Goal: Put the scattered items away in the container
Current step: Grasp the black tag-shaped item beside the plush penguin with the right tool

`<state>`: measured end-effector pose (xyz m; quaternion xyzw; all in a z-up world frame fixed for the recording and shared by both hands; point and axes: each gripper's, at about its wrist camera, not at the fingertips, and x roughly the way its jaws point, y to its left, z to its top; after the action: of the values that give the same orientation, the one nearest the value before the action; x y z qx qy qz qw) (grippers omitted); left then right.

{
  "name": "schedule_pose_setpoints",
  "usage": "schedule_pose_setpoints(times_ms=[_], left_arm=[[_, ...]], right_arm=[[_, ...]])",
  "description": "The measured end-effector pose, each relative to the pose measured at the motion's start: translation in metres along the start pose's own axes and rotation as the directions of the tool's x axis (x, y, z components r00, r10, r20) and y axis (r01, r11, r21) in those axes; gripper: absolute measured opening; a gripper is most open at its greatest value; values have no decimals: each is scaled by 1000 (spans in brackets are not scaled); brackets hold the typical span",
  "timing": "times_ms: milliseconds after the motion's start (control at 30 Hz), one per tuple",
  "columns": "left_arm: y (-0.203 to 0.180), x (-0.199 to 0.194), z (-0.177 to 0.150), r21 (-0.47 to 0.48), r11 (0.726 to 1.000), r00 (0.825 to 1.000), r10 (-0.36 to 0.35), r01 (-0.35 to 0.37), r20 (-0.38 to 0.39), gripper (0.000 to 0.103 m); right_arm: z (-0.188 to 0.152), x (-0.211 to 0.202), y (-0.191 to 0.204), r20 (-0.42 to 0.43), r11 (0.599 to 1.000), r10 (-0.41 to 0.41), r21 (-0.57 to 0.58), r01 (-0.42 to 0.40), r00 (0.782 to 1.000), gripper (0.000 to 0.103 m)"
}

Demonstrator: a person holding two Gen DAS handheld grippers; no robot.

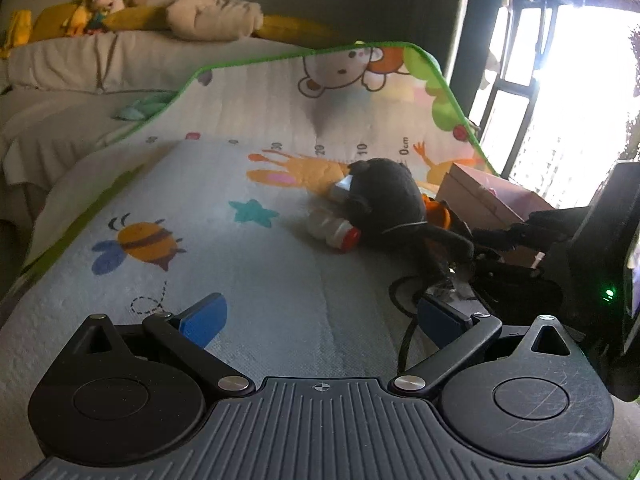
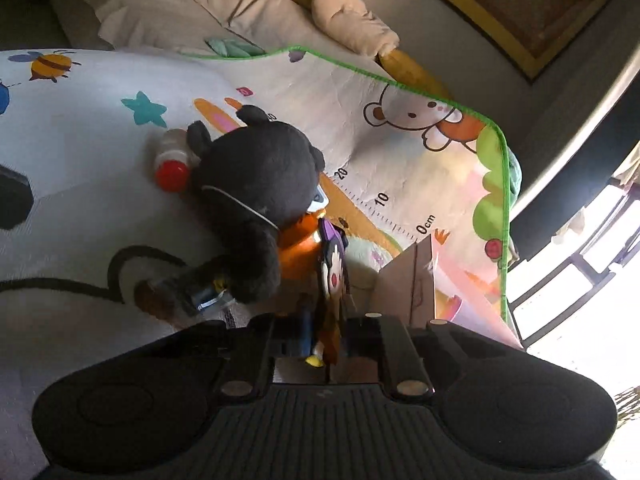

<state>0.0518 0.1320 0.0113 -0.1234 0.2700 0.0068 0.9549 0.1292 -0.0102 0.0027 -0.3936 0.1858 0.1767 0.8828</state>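
We are holding the right gripper [image 2: 320, 340] with fingers pinched on a flat cartoon-figure toy [image 2: 334, 264] beside the pink box [image 2: 404, 284], near the play mat's [image 1: 260, 280] green-edged corner. Our left gripper [image 1: 320, 320] is hovering, fingers spread wide, before the black plush toy [image 1: 384, 204] and red-capped bottle [image 1: 334, 232].

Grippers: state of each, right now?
Left gripper: open, empty.
Right gripper: shut on a flat cartoon figure toy.

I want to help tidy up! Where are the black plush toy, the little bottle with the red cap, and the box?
black plush toy [image 1: 386, 200], left wrist view, on its round back.
bottle [image 1: 330, 230], left wrist view, on its pale body.
box [image 1: 486, 196], left wrist view, on its pink side.
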Motion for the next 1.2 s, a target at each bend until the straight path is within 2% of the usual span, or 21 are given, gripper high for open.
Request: schedule_pose_setpoints(times_ms=[100, 200, 300, 367, 467, 533, 633, 667, 700, 767, 800, 900, 1067, 1200], left_arm=[[3, 2, 1, -22, 1000, 1000, -3, 3, -9, 103], [6, 2, 1, -39, 999, 1000, -6, 6, -9, 103], [5, 2, 1, -40, 999, 1000, -5, 5, -11, 103], [6, 2, 1, -42, 999, 1000, -6, 6, -11, 103], [5, 2, 1, -41, 999, 1000, -5, 5, -11, 103], [5, 2, 1, -39, 999, 1000, -4, 3, -12, 103], [4, 2, 1, -34, 999, 1000, 5, -6, -17, 103], [4, 3, 1, -30, 999, 1000, 10, -10, -20, 103], [3, 3, 1, -24, 1000, 1000, 13, -14, -23, 103], [-1, 4, 1, -5, 1000, 999, 19, -19, -32, 103], [-4, 5, 2, 14, 1000, 999, 20, -20, -36, 103], [-24, 5, 5, 107, 994, 999, -4, 8, -37, 103], [-61, 12, 25, 203, 978, 999, -48, 51, -19, 103], [-88, 30, 36, 294, 954, 999, -52, 54, -14, 103]], right_arm=[[-3, -16, -15, 14, 995, 45, 87, -46, 999, 8], [-9, -48, -40, 39, 957, 147, 248, -152, 988, 6], [-29, -83, -69, 73, 861, 271, 428, -276, 960, 6], [-51, -102, -86, 94, 773, 342, 538, -337, 935, 6], [-90, -123, -98, 105, 658, 399, 659, -364, 911, 6], [-114, -133, -103, 92, 624, 388, 706, -334, 917, 8], [-145, -144, -106, 57, 602, 344, 753, -267, 937, 18], [-153, -147, -107, 47, 601, 324, 761, -244, 945, 33], [-159, -150, -107, 41, 603, 300, 766, -223, 953, 55], [-166, -155, -107, 34, 623, 228, 763, -172, 973, 80], [-168, -156, -106, 35, 631, 205, 759, -160, 978, 86], [-173, -150, -104, 35, 627, 208, 762, -161, 977, 98], [-186, -133, -98, 24, 572, 259, 802, -174, 965, 103], [-188, -136, -90, 31, 601, 238, 781, -172, 971, 103]])
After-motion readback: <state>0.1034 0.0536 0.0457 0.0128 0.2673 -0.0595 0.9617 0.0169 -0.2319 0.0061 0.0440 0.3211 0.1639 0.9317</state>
